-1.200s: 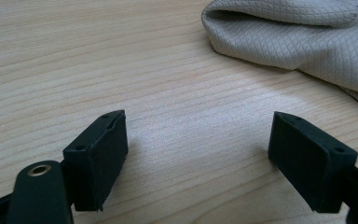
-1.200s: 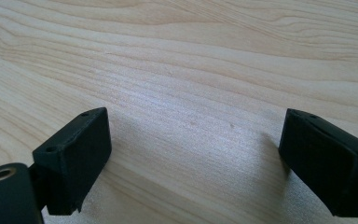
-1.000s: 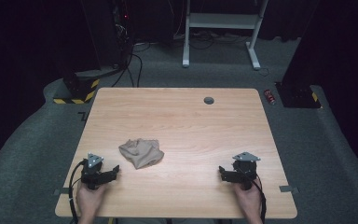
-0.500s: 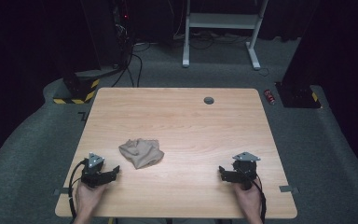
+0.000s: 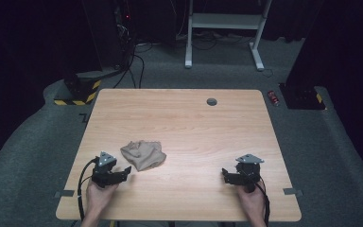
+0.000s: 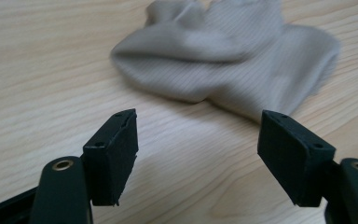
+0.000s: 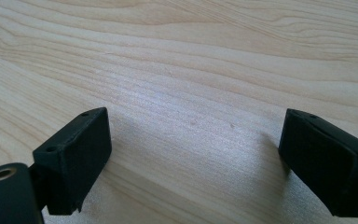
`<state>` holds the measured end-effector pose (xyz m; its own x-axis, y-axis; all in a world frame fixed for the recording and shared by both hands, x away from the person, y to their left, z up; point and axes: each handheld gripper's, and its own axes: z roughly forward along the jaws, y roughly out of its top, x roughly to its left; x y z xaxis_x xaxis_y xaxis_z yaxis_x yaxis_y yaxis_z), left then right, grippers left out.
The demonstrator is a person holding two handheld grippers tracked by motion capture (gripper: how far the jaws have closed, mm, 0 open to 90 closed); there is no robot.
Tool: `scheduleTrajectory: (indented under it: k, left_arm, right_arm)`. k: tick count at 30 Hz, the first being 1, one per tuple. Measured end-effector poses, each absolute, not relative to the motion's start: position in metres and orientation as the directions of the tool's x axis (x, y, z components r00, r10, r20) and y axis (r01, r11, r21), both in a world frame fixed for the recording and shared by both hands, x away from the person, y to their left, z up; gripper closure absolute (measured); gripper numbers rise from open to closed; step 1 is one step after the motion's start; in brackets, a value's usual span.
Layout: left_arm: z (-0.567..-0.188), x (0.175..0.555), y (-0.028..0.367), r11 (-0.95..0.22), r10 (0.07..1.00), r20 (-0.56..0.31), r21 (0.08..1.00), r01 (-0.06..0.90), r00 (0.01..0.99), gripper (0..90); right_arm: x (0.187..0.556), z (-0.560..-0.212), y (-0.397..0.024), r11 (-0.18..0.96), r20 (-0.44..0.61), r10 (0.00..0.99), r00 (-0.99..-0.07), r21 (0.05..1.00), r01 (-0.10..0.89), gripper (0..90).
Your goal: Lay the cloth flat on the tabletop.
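I am holding the left gripper (image 5: pixel 124 171) low at the near left of the surface (image 5: pixel 194 123), its jaws spread wide and carrying nothing. In the left gripper view they are framing bare wood, with the beige sock (image 6: pixel 233 60) lying crumpled just beyond, at about 12 to 1 o'clock from the gripper (image 6: pixel 198 140). From the high view the sock (image 5: pixel 143 154) is sitting at roughly 1 o'clock of that gripper, near but not touching.

The right gripper (image 5: pixel 225 175) is resting well apart at the near right, at about 3 o'clock from the sock; its jaws are also standing wide apart over plain wood grain in the right gripper view (image 7: pixel 193 154), empty.

I am judging the step in hand as the reach for the sock. To do it well, I am planning to go forward and slightly right, keeping the jaws open until a raised fold sits between the pads, then skimming low so the bottom pad slides under fabric rather than pushing the whole bundle away. The nearest ridged edge looks like the best bite. Farther off, at 12 o'clock, a small dark grommet (image 5: pixel 211 101) is sitting near the far edge, out of the way.
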<state>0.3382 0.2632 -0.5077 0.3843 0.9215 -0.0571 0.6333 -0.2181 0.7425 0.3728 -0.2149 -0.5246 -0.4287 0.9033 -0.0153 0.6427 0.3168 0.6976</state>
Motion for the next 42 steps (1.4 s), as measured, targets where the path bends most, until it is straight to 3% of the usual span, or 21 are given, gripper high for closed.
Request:
scheduleTrajectory:
  k: [16,20,26,27,42]
  left_arm:
    - [-0.504,0.366,0.229,-0.256,0.914,-0.037,0.721,0.645,0.404,32.0]
    - [-0.507,0.373,0.222,-0.279,0.916,-0.011,0.700,0.658,0.400,45.4]
    - [-0.506,0.377,0.219,-0.299,0.898,-0.023,0.700,0.648,0.439,84.5]
    - [-0.505,0.377,0.218,-0.294,0.894,-0.035,0.706,0.644,0.446,87.2]
    - [-0.502,0.375,0.176,-0.315,0.809,-0.120,0.738,0.597,0.575,89.3]
  right_arm:
    - [0.373,-0.525,-0.215,0.316,-0.014,0.904,-0.428,0.698,0.643,8.9]
    - [0.373,-0.525,-0.215,0.317,-0.015,0.903,-0.429,0.698,0.643,8.9]
    - [0.373,-0.525,-0.215,0.317,-0.016,0.904,-0.428,0.698,0.643,9.0]
    - [0.373,-0.525,-0.215,0.316,-0.015,0.904,-0.428,0.698,0.643,9.0]
    - [0.373,-0.525,-0.215,0.317,-0.016,0.904,-0.428,0.698,0.643,9.1]
